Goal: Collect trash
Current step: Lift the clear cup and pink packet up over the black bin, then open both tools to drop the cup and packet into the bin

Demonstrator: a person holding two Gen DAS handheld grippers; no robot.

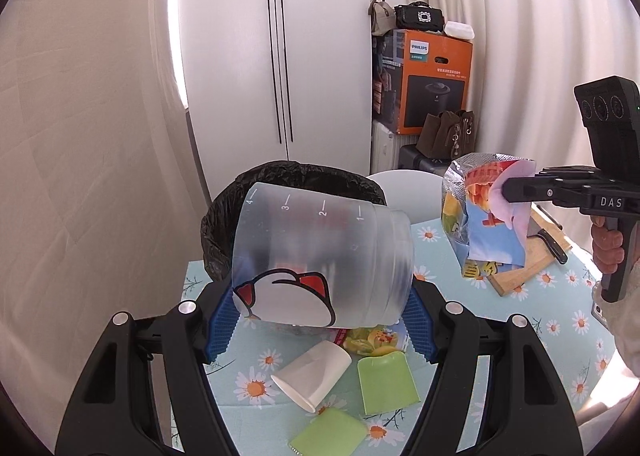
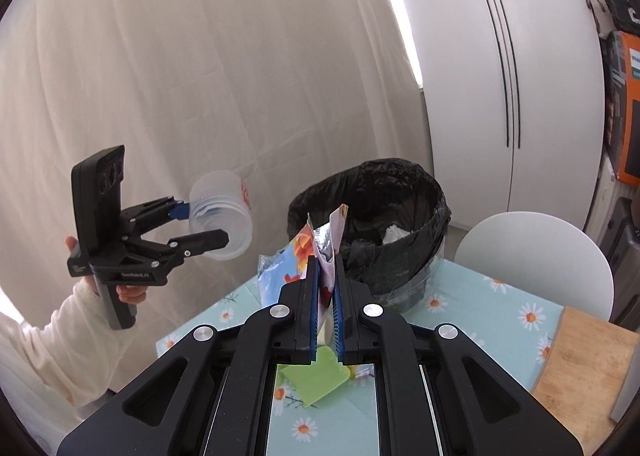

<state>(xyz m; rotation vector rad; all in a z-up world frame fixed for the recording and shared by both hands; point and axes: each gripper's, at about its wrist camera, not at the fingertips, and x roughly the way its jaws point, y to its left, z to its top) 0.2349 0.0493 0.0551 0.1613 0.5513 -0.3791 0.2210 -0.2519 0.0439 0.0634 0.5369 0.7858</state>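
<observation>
Trash in both grippers: the left gripper (image 1: 320, 320) has its blue pads pressed on a frosted plastic cup (image 1: 320, 252), held on its side above the table (image 1: 448, 320) in front of the black-lined bin (image 2: 372, 232). The right gripper (image 2: 325, 308) pinches a crumpled snack wrapper (image 2: 320, 248) near the bin at the table's far edge. A paper cup (image 1: 312, 376) and green pieces (image 1: 386, 382) lie on the table

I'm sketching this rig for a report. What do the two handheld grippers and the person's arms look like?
Both are black plastic pistol-grip tools with silver pivot bolts and blue ribbed pads lining the jaws. The right gripper reads "DAS" in white; the left gripper carries a black block with three round lenses. The left sleeve is cream-coloured.
</observation>
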